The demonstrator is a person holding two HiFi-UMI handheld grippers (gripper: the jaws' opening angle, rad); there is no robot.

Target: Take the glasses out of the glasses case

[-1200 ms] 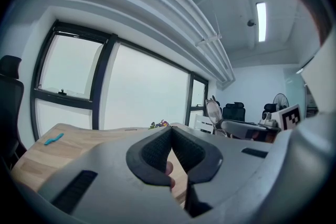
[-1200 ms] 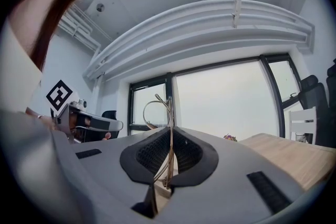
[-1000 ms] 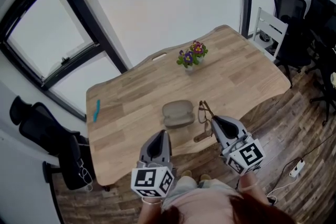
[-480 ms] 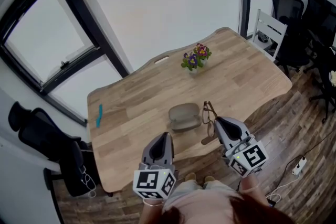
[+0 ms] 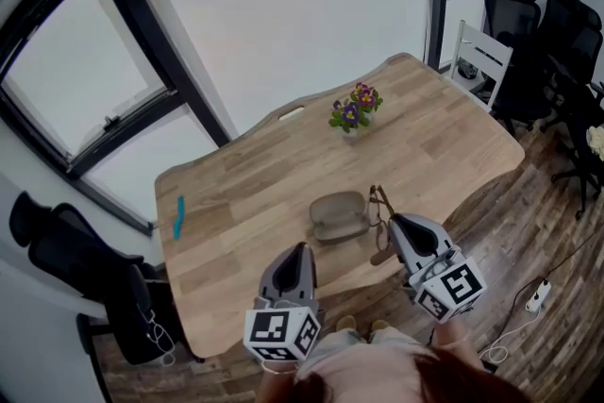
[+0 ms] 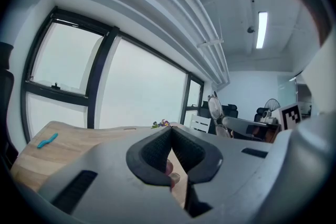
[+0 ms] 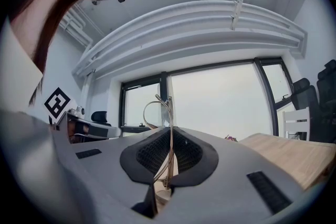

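Glasses stay pinched in your right gripper, just as they were a second ago. The thin frame runs up between the closed pads, and a lens loop stands above the tips.

What differs is small. In the head view the table and the case lying on it have slid a little to the right and down the picture. Both of your grippers have drifted the same way, so the spacing between them and the case looks about the same.

The case lies near the front edge of the table, beyond the tips of your two grippers and between them. The glasses are out of the case, just beside its right end, with your right gripper behind them on your side. Whether they touch the table cannot be told.

Your left gripper is closed on nothing, its tips pressed together. It sits over the near edge of the table, left of the case and short of it.
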